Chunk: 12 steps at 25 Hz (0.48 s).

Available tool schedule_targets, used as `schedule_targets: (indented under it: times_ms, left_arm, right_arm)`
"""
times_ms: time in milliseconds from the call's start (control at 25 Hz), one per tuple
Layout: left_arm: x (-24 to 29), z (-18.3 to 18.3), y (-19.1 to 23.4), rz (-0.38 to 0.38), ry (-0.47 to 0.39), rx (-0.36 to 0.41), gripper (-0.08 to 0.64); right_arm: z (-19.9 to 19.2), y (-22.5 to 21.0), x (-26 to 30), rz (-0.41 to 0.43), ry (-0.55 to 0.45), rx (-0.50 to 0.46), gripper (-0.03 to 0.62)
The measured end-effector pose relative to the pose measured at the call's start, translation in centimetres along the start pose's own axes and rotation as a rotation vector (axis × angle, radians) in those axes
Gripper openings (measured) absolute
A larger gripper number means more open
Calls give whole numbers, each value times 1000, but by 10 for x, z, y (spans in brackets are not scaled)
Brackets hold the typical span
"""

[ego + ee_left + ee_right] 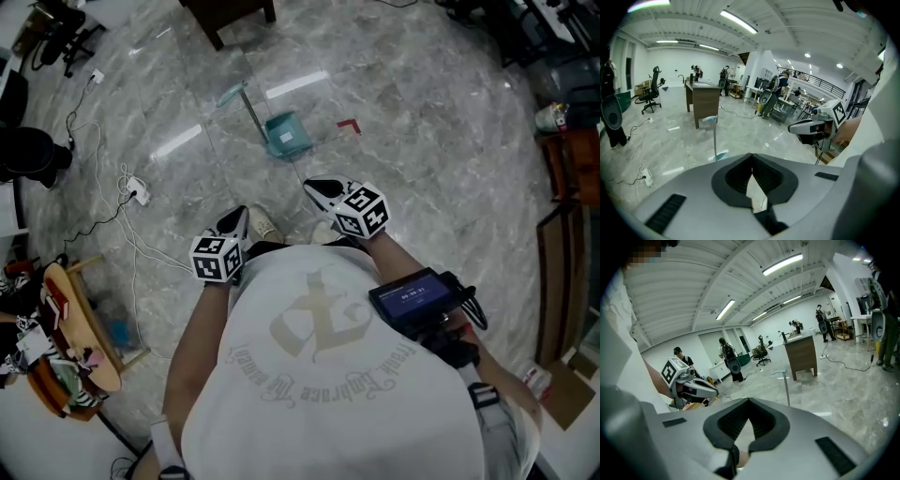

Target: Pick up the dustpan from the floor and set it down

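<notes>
Dustpan: a teal dustpan (286, 134) sits on the gray marble floor (422, 141), its long handle standing upright.
Dustpan against the grippers: ahead of both and touching neither; the right gripper (319, 190) is the nearer one, and the left gripper (236, 220) sits further back, close to the body.
From the left gripper view: the dustpan (715, 140) stands left of the jaw line, beyond the closed tips.
From the right gripper view: its handle (786, 386) rises just right of the jaw line, in front of a brown desk (802, 354).
Left gripper (751, 155): jaws brought together at the tips, nothing between them.
Right gripper (749, 400): jaws likewise closed tip to tip and empty.
Count: one dustpan, two grippers, one marker cube on each gripper, one desk, one small red piece (350, 125) on the floor right of the pan, one white power strip (139, 193) with cables off to the left.
Arms: both bare forearms are bent in front of the white shirt (328, 375). The left gripper points forward; the right reaches further out and angles toward the left.
Grippers to each other: side by side and apart, each showing in the other's view.
</notes>
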<state>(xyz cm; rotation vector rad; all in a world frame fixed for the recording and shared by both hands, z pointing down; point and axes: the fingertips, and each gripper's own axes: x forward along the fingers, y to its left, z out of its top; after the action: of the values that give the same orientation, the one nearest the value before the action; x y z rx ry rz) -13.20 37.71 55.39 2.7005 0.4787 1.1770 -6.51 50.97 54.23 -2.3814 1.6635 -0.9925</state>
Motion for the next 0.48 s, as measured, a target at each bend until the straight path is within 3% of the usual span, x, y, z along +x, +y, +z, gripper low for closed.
schedule_targets:
  times_ms: [480]
  left_arm:
    - [8,39,102,-44,-37,-1,12]
  right_arm:
    - [49,-19,77,-138,30,10,17]
